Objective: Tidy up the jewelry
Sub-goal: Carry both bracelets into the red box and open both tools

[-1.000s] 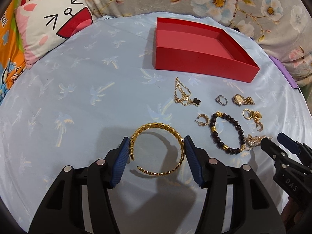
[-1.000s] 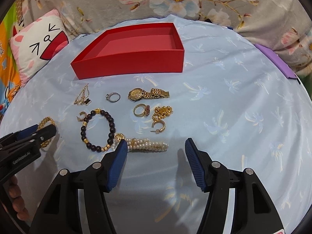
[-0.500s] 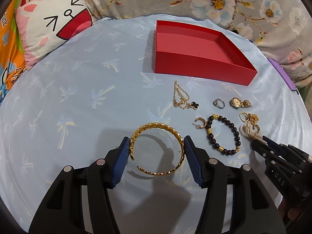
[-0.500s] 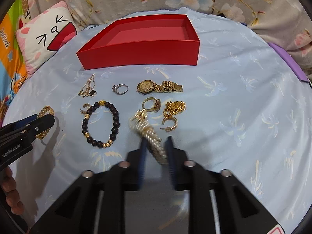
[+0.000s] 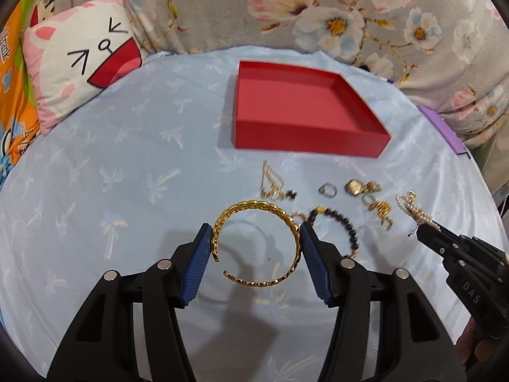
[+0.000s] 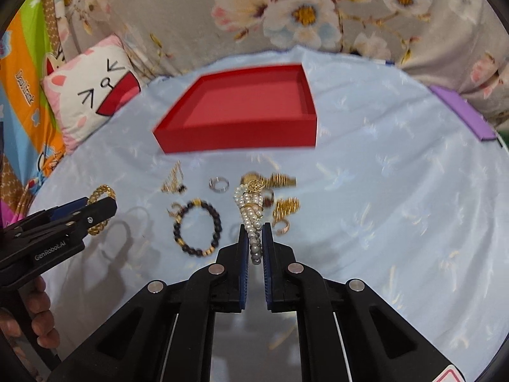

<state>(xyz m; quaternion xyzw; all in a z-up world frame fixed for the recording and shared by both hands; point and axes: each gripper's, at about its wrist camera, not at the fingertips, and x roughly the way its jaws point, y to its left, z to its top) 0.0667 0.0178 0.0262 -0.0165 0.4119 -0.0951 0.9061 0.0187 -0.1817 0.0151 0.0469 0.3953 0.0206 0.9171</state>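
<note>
While the red box [image 5: 305, 108] sits empty on the blue cloth [image 5: 127, 165], nothing is sorted yet. Left gripper [image 5: 256, 245] jaws clamp the gold bangle [image 5: 254, 242], right gripper [image 6: 255, 242] jaws pinch the pearl bracelet [image 6: 251, 213]; watch [image 6: 270, 180], bead bracelet [image 6: 197, 227], rings and chains wait below the box.

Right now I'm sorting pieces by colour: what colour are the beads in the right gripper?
White pearl bracelet, greyer lower beads, gold clasp; clearest in the right wrist view.

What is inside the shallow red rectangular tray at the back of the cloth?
Nothing shows inside the shallow red rectangular tray: only bare red floor. Its near wall hides a strip of floor just behind it.
</note>
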